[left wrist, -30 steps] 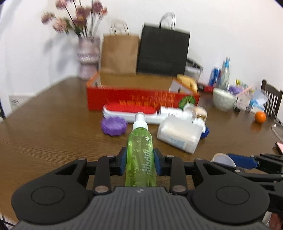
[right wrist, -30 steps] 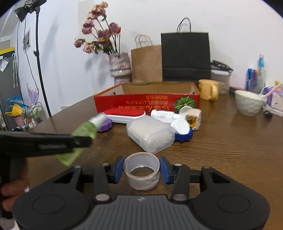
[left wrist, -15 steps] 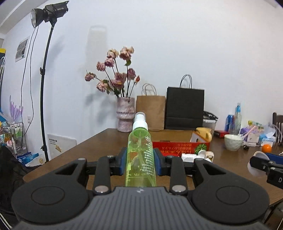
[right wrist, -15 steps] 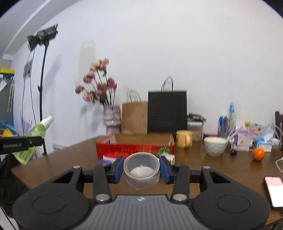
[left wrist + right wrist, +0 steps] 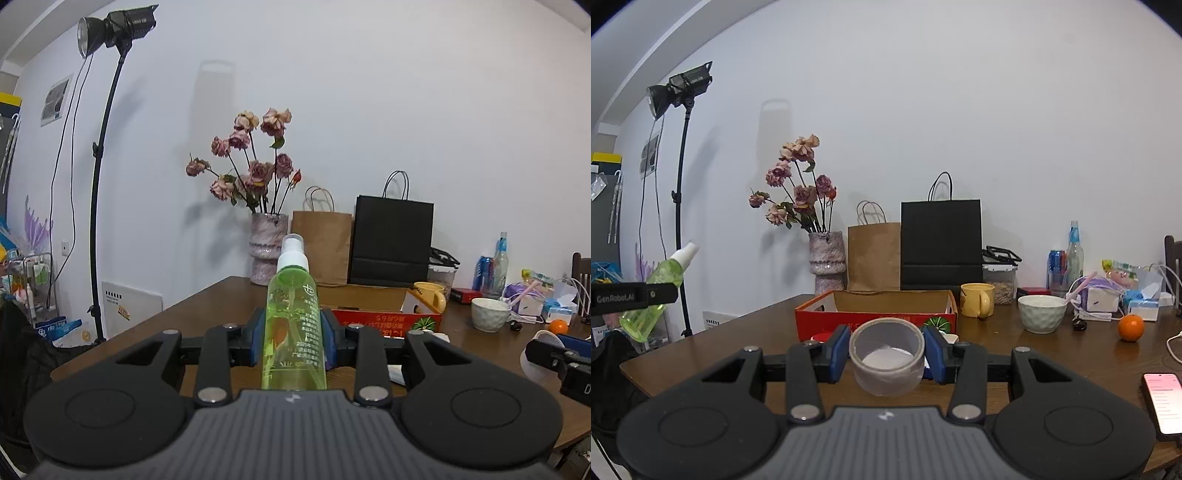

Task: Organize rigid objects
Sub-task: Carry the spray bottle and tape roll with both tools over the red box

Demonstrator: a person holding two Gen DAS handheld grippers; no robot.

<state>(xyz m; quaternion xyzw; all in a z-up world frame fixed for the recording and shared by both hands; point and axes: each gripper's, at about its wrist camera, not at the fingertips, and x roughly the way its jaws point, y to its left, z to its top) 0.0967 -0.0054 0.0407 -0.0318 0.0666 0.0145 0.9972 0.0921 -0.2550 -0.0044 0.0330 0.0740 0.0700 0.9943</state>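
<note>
My left gripper (image 5: 294, 345) is shut on a green spray bottle (image 5: 293, 325) with a white nozzle, held up above the near edge of the brown table (image 5: 207, 306). In the right wrist view that bottle (image 5: 653, 295) shows at the far left, tilted. My right gripper (image 5: 886, 352) is shut on a grey roll of tape (image 5: 886, 354), also lifted off the table. Beyond both stands an open red cardboard box (image 5: 875, 315); its inside is mostly hidden. The right gripper and its roll (image 5: 539, 347) show at the right edge of the left wrist view.
Behind the box stand a vase of dried roses (image 5: 825, 262), a brown paper bag (image 5: 873, 254) and a black bag (image 5: 940, 243). A yellow mug (image 5: 977, 299), white bowl (image 5: 1041, 314), orange (image 5: 1130, 327) and phone (image 5: 1163, 402) lie to the right. A light stand (image 5: 99, 184) rises at left.
Both grippers have pulled back and up from the table with their objects and tilted toward level; the box and loose items now sit farther off. In the last half second nothing moved.
</note>
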